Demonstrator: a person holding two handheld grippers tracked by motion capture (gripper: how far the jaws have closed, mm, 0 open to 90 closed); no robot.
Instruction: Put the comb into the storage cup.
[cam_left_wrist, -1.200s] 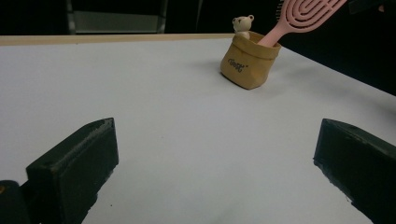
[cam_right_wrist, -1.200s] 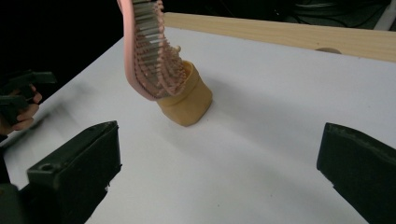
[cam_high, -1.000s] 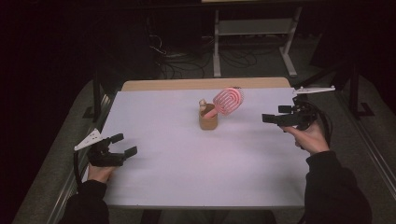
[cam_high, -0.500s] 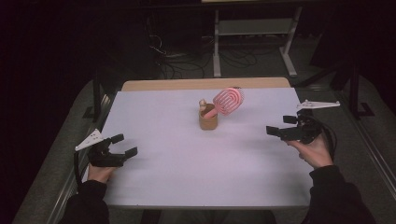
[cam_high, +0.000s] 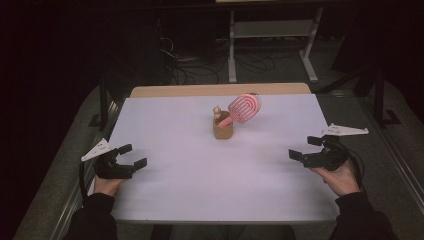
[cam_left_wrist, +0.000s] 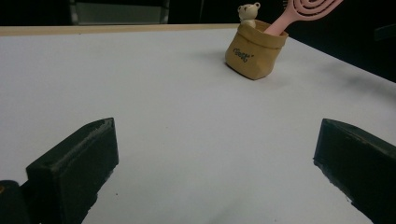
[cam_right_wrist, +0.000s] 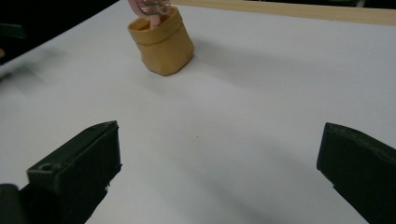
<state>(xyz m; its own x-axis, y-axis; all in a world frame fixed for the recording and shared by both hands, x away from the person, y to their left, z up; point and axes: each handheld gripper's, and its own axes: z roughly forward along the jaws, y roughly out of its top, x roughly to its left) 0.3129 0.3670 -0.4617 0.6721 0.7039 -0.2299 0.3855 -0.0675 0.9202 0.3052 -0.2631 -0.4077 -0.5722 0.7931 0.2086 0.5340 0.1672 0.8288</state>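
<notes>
**A:** Two grippers, both at the near edge of the table. Left gripper sits low at the left corner with its jaws wide, nothing between them. Right gripper is at the right side, jaws also spread wide and empty. Both are well apart from the goods.

**B:** And the goods?

**A:** Pouch stands upright past the table's middle, toward the far edge. Brush is stuck handle-down in it, pink head leaning up and out to the right. Small bear figure perches at the pouch rim, seen clearly from the left gripper view.

**B:** Which step do you judge is in hand?

**A:** Looks like a rest pose with the brush in the pouch. If the brush is to be lifted, my judgement: the right gripper should take the handle just above the rim, where the stem is bare, and pull along the lean, not straight up. The pouch looks soft and light, so it may tip or drag; the left gripper could pinch its wall on the side away from the bear to steady it.

**B:** Any writing?

**A:** One dark printed word on the pouch front, slanted. Too small to read with confidence. No print visible on the side facing the right gripper view.
</notes>
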